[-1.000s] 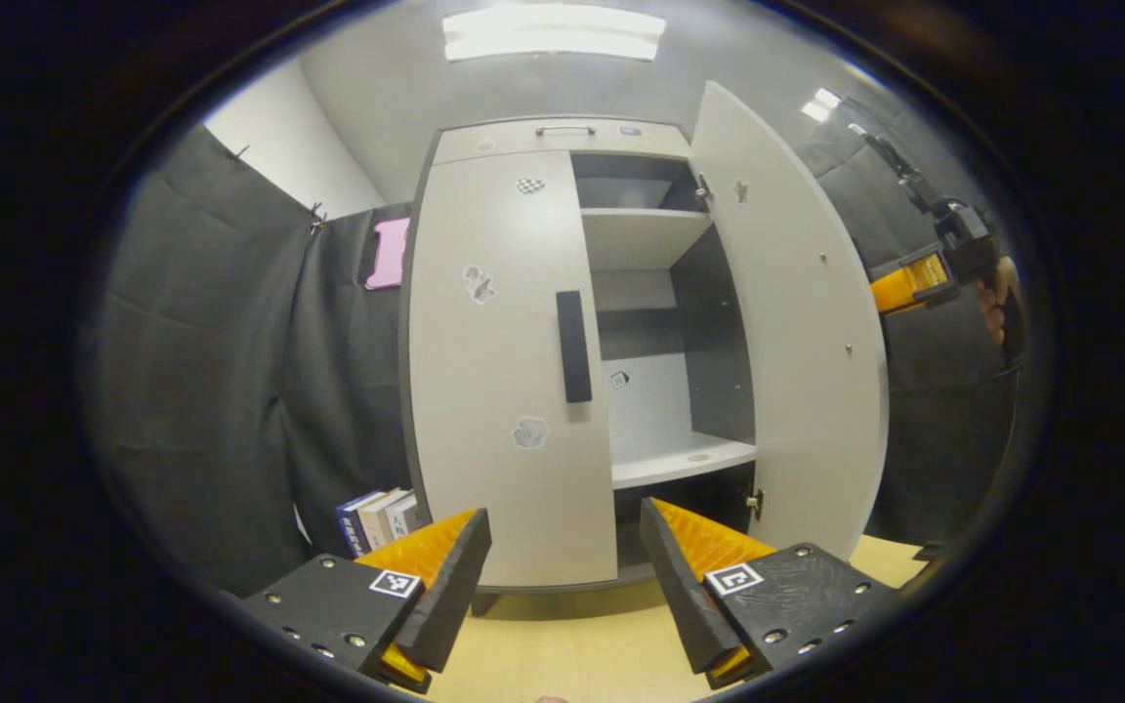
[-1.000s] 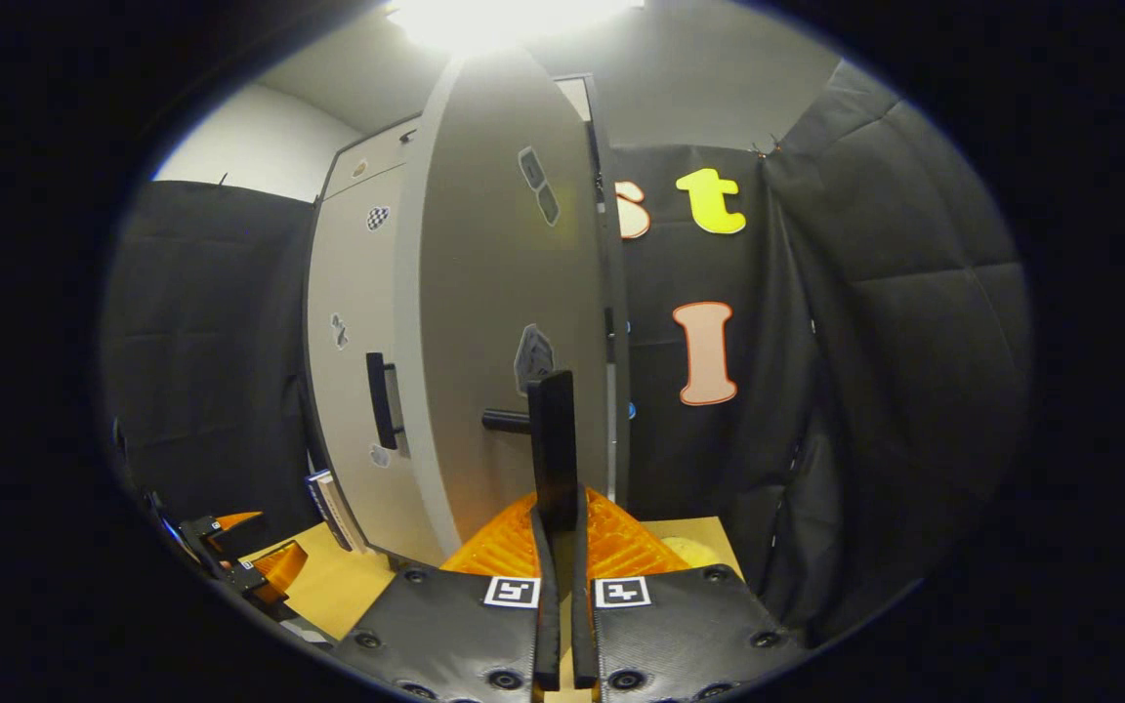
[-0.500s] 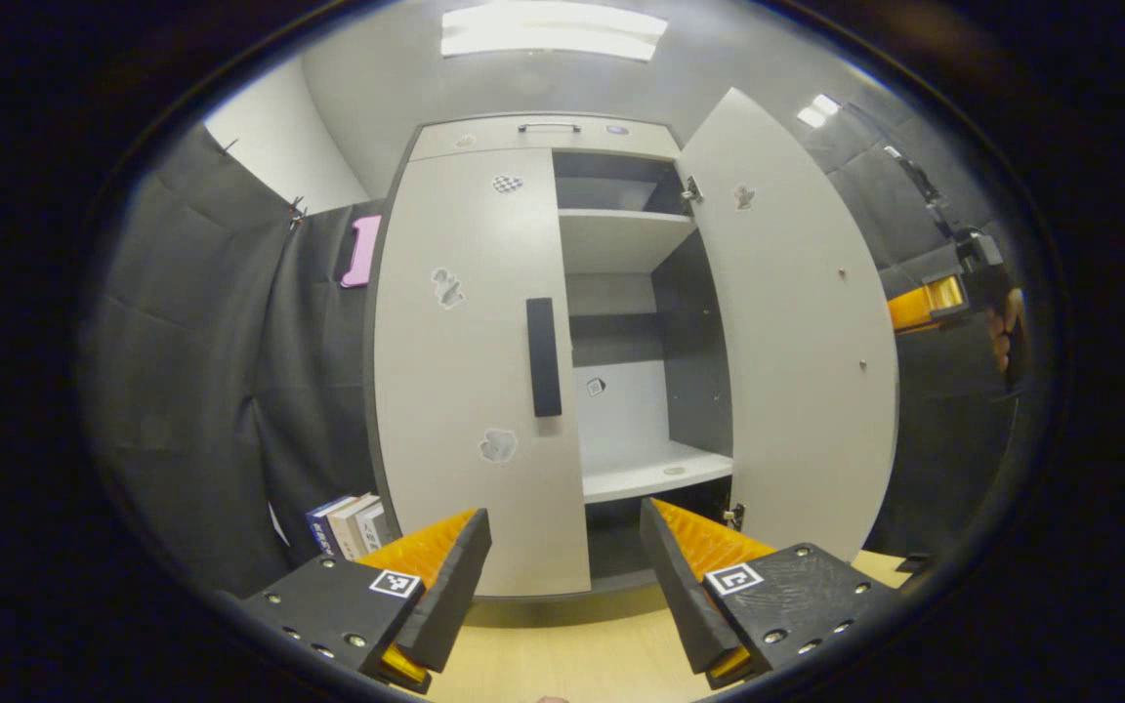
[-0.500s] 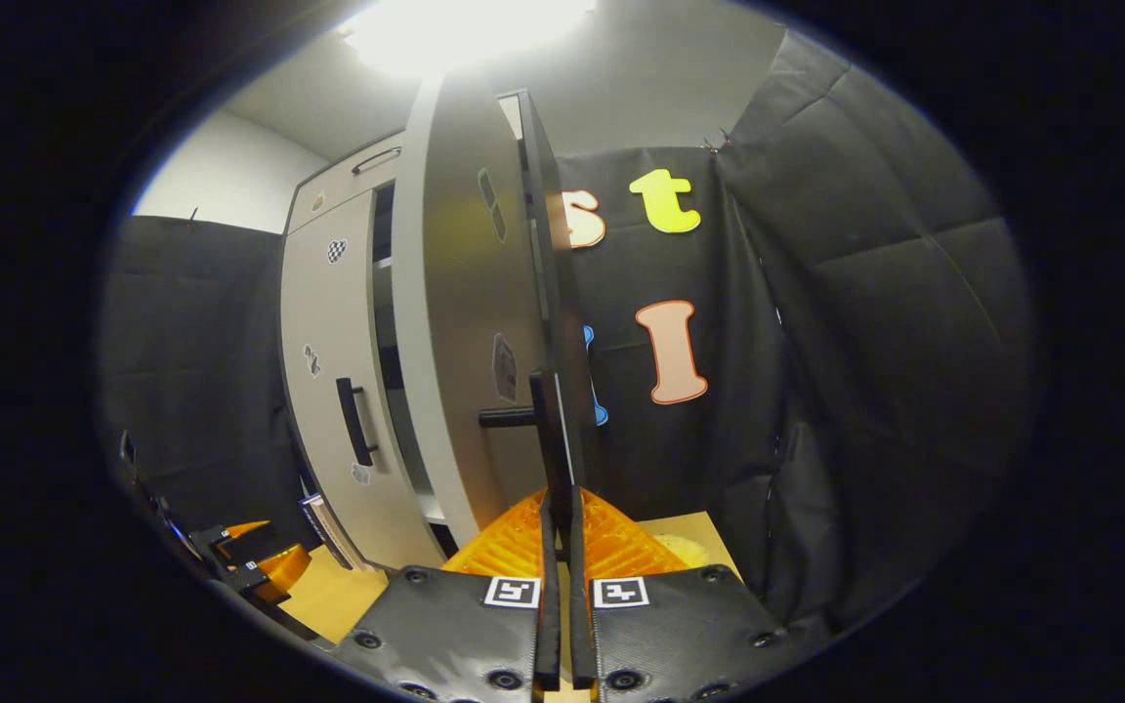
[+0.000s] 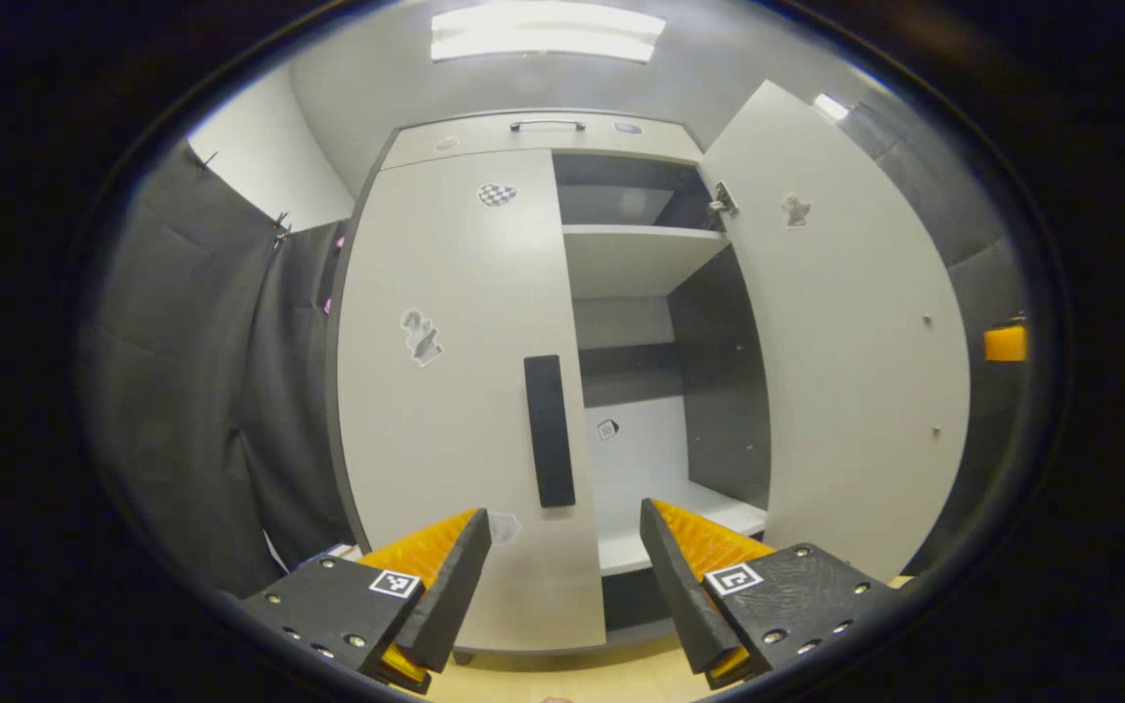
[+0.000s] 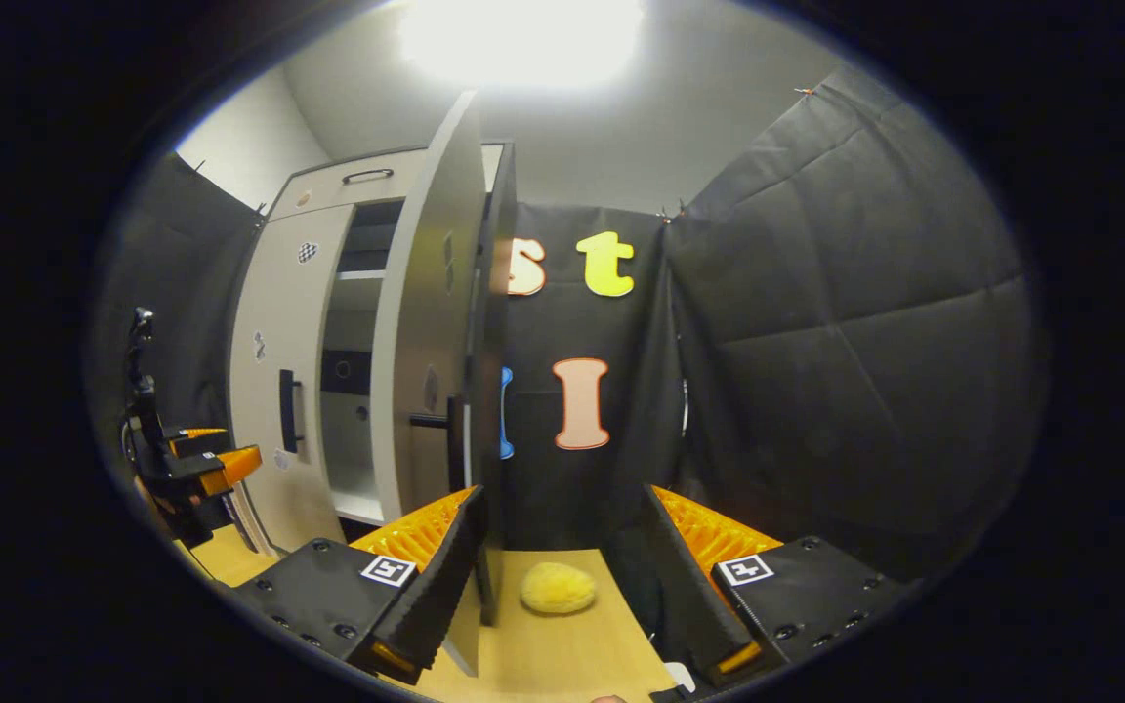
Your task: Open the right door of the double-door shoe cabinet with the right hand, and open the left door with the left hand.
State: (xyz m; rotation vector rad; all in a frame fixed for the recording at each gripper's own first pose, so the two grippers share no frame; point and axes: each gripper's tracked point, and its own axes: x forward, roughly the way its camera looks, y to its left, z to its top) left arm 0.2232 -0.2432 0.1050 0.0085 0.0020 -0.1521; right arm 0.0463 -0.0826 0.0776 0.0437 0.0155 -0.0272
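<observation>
So both my claws are spread wide, holding nothing. My left gripper (image 5: 564, 576) points at the shoe cabinet (image 5: 543, 132), whose left door (image 5: 445, 391) is shut with its black handle (image 5: 549, 430) just ahead. The right door (image 5: 855, 371) is swung open, showing pale shelves (image 5: 636, 259). My right gripper (image 6: 562, 576) hangs over the light wood table (image 6: 562, 649) near a yellow sponge (image 6: 558, 589), black quilted cloth (image 6: 846, 332) all around.

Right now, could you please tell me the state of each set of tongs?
Left tongs: open, holding nothing, facing the shut left door.
Right tongs: open, holding nothing, beside the opened right door.
</observation>
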